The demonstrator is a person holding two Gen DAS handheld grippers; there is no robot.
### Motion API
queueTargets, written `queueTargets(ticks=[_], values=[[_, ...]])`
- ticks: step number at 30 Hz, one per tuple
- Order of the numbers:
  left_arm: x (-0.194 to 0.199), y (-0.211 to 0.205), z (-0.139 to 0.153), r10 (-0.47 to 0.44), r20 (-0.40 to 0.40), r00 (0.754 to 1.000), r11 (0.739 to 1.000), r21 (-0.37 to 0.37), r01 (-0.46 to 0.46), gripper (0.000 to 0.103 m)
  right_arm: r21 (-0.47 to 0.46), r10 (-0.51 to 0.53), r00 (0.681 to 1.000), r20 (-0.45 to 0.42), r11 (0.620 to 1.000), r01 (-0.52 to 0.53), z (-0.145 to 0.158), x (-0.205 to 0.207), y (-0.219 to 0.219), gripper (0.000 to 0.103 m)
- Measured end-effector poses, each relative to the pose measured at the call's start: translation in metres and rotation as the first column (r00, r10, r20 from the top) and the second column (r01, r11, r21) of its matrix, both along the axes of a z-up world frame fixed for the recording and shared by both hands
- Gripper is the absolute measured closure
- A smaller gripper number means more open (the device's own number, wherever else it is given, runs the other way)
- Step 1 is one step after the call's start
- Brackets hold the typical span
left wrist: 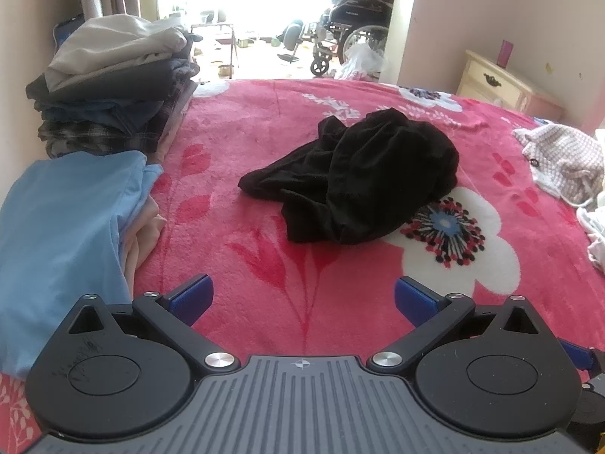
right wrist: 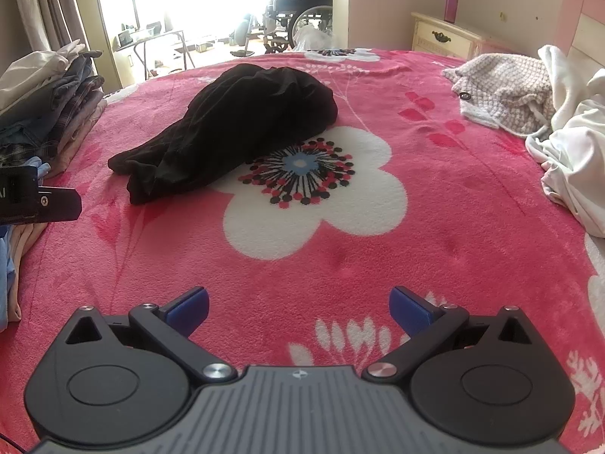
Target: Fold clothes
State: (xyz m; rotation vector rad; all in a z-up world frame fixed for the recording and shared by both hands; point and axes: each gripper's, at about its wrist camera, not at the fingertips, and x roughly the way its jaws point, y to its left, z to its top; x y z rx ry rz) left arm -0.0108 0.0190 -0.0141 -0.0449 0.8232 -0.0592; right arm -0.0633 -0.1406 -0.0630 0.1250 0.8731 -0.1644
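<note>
A crumpled black garment [left wrist: 363,178] [right wrist: 230,128] lies in a heap on the pink flowered blanket [left wrist: 272,249] [right wrist: 453,204] in the middle of the bed. My left gripper [left wrist: 302,299] hovers over the near part of the blanket, open, nothing between its blue pads [left wrist: 191,299]. My right gripper [right wrist: 298,308] is likewise open and empty, short of the garment and to its right. Part of the left gripper's body [right wrist: 38,198] shows at the left edge of the right wrist view.
A tall stack of folded clothes [left wrist: 113,87] [right wrist: 49,94] stands at the left. A folded light blue garment [left wrist: 64,234] lies in front of it. A checked knit piece [left wrist: 563,159] [right wrist: 506,90] and white clothes [right wrist: 574,155] lie unfolded at the right. A nightstand [left wrist: 499,79] and a wheelchair [left wrist: 351,26] are beyond the bed.
</note>
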Motion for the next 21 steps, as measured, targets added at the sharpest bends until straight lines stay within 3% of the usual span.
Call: queueTargets(ticks=[7, 10, 14, 19, 21], values=[[0.0, 0.0, -0.001, -0.001, -0.001, 1.0, 1.0, 0.001, 0.001, 0.0, 0.001, 0.001, 1.0, 0.001, 1.0, -0.001, 0.0, 0.0, 0.0, 0.0], [0.004, -0.002, -0.001, -0.003, 0.012, 1.0, 0.999, 0.032, 0.003, 0.0, 0.003, 0.004, 1.0, 0.009, 1.0, -0.004, 0.0, -0.002, -0.002, 0.0], [0.029, -0.007, -0.004, -0.031, 0.082, 0.996, 0.992, 0.125, 0.021, 0.0, -0.006, 0.052, 0.997, 0.056, 0.999, -0.052, 0.004, 0.007, -0.019, 0.0], [0.074, -0.012, -0.021, -0.094, 0.145, 0.985, 0.972, 0.225, 0.06, 0.0, -0.072, 0.106, 0.985, 0.139, 0.993, -0.097, 0.014, 0.051, -0.046, 0.0], [0.089, -0.013, -0.029, -0.125, 0.134, 0.983, 0.972, 0.217, 0.094, 0.0, -0.077, 0.139, 0.978, 0.154, 0.989, -0.129, 0.017, 0.078, -0.053, 0.0]])
